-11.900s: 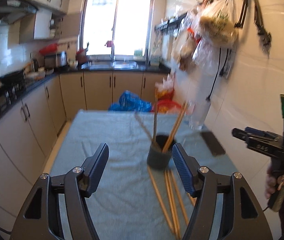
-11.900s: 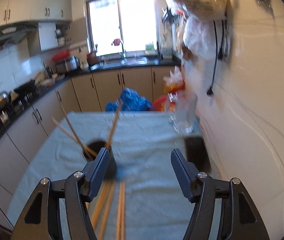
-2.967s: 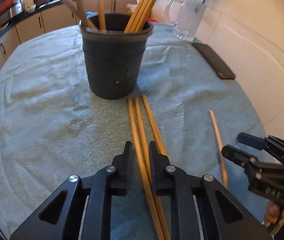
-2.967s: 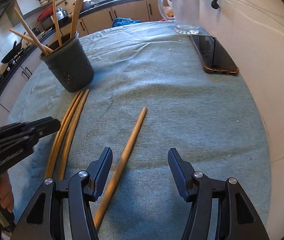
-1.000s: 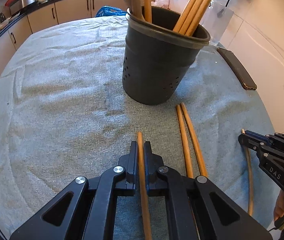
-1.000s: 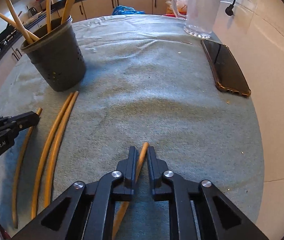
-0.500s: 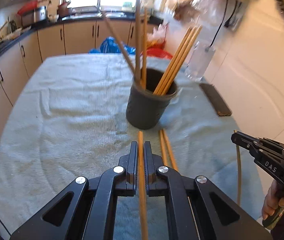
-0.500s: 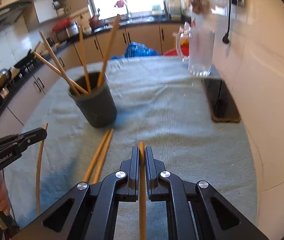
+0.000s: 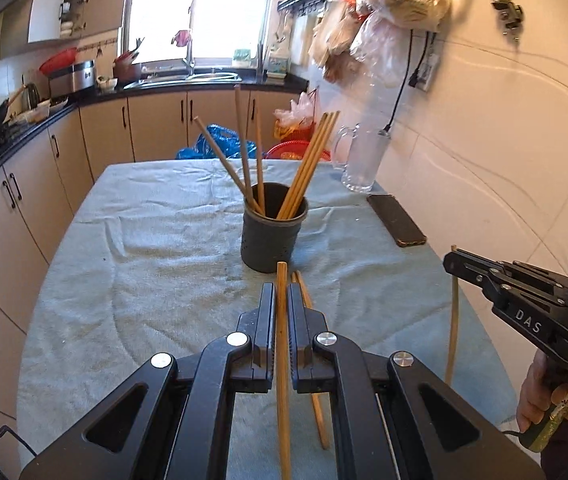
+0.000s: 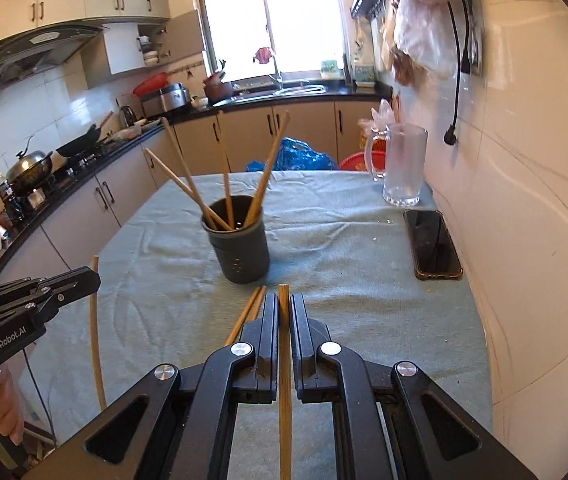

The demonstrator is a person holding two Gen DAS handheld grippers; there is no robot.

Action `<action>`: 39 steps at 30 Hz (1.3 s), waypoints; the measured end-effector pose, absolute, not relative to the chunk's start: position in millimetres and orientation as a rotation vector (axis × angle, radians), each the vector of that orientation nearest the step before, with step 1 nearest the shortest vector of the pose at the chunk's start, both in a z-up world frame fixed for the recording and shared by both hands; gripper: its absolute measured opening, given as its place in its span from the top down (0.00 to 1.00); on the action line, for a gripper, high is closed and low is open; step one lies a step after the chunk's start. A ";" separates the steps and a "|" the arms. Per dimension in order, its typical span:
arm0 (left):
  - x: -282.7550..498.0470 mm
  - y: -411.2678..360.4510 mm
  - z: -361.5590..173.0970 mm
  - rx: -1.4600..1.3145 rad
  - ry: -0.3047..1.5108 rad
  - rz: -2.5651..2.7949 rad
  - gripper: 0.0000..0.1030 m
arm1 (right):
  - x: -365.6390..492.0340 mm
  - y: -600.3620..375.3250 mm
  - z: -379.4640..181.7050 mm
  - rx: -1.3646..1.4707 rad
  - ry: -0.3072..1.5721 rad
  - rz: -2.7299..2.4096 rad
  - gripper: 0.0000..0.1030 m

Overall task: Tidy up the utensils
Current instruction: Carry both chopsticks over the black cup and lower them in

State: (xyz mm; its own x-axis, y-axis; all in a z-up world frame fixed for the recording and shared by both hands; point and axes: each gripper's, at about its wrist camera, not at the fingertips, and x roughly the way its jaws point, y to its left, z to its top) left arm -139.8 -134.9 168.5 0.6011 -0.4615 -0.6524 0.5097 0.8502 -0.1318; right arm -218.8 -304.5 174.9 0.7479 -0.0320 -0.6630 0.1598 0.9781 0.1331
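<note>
now each tongs [image 9: 280,300] [image 10: 281,312] clamps one chopstick [image 9: 282,360] [image 10: 284,380] lengthwise.

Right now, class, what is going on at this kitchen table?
A person holds two grippers. The left gripper and the right gripper are each shut on one chopstick, raised above the cloth. The dark holder already has several chopsticks in it. Two loose chopsticks lie on the cloth before it.

Glass mug [image 10: 402,164] near wall, phone [image 10: 432,243] just before it, on cloth-covered table [image 10: 348,240].
</note>
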 end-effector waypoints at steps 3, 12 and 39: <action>-154.5 -132.8 176.3 0.075 0.709 -0.571 0.95 | -230.2 -299.4 183.6 0.178 0.695 -0.104 0.94; -184.1 -129.4 187.3 0.073 0.668 -0.591 0.95 | -259.4 -290.0 201.7 0.164 0.632 -0.106 0.94; -205.9 -142.2 214.7 0.114 0.603 -0.620 0.95 | -271.8 -291.1 224.8 0.163 0.557 -0.110 0.94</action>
State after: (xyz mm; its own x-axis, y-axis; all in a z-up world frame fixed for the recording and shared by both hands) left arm -205.9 -142.2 214.7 0.6496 -0.5120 -0.5621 0.5762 0.8138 -0.0754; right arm -271.8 -291.1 224.8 0.8435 -0.0596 -0.5339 0.1475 0.9813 0.1235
